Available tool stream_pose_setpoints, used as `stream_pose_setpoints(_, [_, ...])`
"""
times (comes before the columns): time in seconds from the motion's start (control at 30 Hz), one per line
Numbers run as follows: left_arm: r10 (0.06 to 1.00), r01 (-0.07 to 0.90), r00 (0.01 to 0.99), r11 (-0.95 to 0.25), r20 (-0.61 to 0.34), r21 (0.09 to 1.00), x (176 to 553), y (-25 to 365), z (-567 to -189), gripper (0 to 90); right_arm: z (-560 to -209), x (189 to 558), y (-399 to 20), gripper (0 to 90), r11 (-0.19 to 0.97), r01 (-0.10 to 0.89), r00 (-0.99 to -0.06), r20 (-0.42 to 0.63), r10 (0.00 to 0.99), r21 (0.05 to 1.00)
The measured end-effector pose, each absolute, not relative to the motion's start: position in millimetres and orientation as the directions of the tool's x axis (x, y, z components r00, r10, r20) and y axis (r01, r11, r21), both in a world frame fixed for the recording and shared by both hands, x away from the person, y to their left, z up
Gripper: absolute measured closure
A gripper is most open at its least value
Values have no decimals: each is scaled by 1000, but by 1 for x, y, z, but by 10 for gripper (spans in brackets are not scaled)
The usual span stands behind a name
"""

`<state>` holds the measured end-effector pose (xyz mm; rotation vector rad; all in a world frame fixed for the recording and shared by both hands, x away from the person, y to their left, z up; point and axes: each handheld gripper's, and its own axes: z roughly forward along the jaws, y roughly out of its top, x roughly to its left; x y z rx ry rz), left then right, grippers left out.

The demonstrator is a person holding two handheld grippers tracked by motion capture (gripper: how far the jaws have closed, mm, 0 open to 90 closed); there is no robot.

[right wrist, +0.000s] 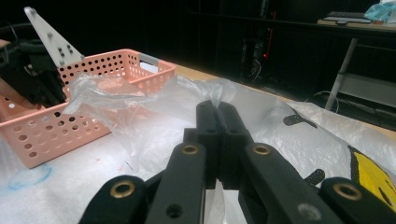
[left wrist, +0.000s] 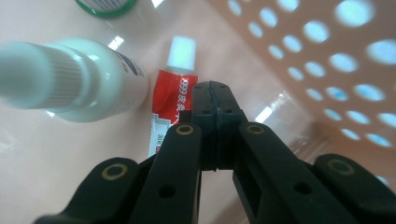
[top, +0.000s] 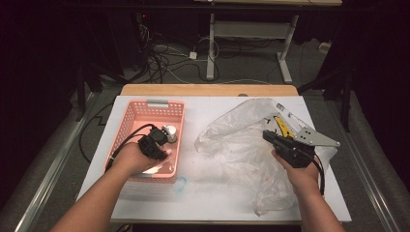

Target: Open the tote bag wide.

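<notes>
Count: one pink basket on the left, one clear plastic bag on the right. Inside the basket: one white bottle, one red tube with a white cap, one green-rimmed lid at the far end. Two grippers: left gripper, right gripper.

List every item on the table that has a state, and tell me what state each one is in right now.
Left claw: shut, empty, down inside the basket.
Right claw: shut, pinching a fold of the plastic bag.
Plastic bag: crumpled, lying on the table.
Pink basket: upright, holding items.
Red tube: capped, lying flat.
White bottle: capped, lying on its side.
</notes>
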<state>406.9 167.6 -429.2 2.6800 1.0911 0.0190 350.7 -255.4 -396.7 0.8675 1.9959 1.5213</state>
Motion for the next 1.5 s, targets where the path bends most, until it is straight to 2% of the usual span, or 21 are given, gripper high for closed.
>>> stream_pose_setpoints(0.2, [697,688,713,-676,-73,265,404,187,-418,873,-397,351,-255,900,181,195,-685,1,728,964])
stream_pose_setpoints(0.43, [698,694,712,-681,-79,233,408,193,-425,633,-397,351,-254,900,181,196,-685,3,729,964])
stream_pose_setpoints(0.53, [694,693,715,-690,-80,207,412,189,-432,586,-396,350,-255,900,180,196,-684,2,729,964])
stream_pose_setpoints(0.8, [684,687,726,-718,-71,116,418,180,-448,586,-397,351,-255,900,180,195,-685,3,728,964])
stream_pose_setpoints(0.97, [675,678,734,-725,-70,120,417,178,-448,600,-397,351,-255,900,180,194,-686,2,727,964])
stream_pose_setpoints(1.13, [666,669,743,-733,-70,123,416,178,-449,659,-397,351,-254,900,182,197,-688,4,725,963])
stream_pose_setpoints(1.5, [658,657,752,-743,-45,130,413,176,-447,675,-397,351,-254,900,182,195,-688,2,726,964])
